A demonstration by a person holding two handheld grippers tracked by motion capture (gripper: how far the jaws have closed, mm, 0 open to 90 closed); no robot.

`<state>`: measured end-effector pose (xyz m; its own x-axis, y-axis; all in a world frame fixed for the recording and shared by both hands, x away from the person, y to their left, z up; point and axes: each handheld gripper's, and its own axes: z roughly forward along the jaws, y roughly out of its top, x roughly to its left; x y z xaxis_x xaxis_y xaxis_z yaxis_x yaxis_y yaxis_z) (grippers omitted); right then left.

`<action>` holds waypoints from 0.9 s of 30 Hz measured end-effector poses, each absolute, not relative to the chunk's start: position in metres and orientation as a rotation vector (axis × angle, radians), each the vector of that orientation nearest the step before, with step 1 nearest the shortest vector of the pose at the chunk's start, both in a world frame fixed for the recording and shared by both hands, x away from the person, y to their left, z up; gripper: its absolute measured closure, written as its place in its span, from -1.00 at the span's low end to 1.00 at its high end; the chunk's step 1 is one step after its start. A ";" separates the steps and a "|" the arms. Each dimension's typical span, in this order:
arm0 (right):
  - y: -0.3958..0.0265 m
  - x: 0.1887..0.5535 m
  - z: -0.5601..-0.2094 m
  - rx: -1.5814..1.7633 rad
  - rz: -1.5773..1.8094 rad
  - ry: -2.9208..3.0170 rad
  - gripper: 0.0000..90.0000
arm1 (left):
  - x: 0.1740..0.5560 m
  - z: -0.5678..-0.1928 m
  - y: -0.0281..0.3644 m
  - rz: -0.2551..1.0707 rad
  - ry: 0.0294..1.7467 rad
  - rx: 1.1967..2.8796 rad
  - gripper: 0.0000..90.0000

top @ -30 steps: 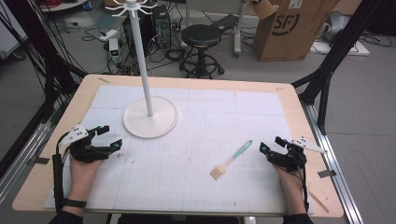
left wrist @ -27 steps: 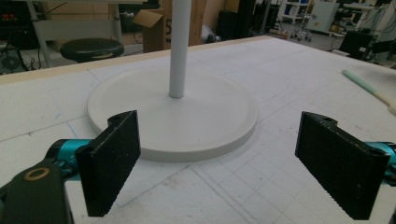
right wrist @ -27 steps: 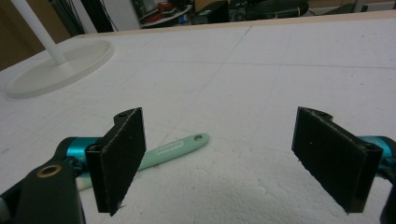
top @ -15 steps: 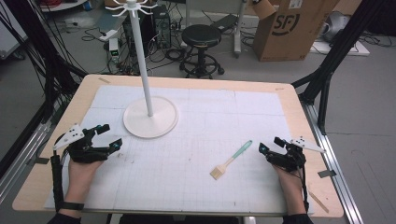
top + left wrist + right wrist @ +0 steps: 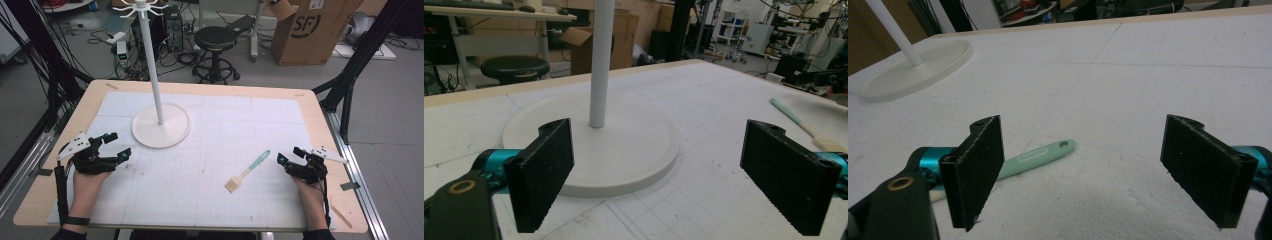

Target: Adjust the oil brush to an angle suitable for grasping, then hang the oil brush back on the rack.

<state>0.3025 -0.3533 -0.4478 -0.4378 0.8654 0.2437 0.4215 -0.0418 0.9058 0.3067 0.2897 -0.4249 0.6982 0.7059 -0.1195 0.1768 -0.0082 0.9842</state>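
Note:
A small brush (image 5: 247, 171) with a mint-green handle and pale bristles lies on the white mat, right of centre. Its handle (image 5: 1035, 156) shows just beyond my right gripper's left jaw. My right gripper (image 5: 290, 156) rests at the mat's right side, open and holding nothing, a short way right of the brush. A white stand (image 5: 161, 124) with a tall pole and round base sits at the left rear; hooks top the pole. My left gripper (image 5: 118, 144) lies open near the front left, facing the stand's base (image 5: 624, 140).
The white gridded mat (image 5: 210, 150) covers a wooden table (image 5: 60, 135). Beyond the far edge are a black stool (image 5: 216, 40), a cardboard box (image 5: 307, 30) and cables on the floor. Black frame legs stand at both sides.
The left hand and its gripper have shifted slightly; the right gripper and the brush stay where they were.

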 end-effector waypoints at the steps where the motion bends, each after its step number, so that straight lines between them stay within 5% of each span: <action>1: -0.353 0.303 -0.448 1.356 1.481 1.837 -0.63 | 0.306 -0.424 0.289 0.493 0.742 1.560 -0.68; 18: -0.354 0.302 -0.448 1.363 1.486 1.837 -0.63 | 0.305 -0.420 0.283 0.485 0.733 1.565 -0.67; 27: -0.355 0.302 -0.448 1.388 1.499 1.826 -0.63 | 0.311 -0.406 0.246 0.417 0.693 1.604 -0.67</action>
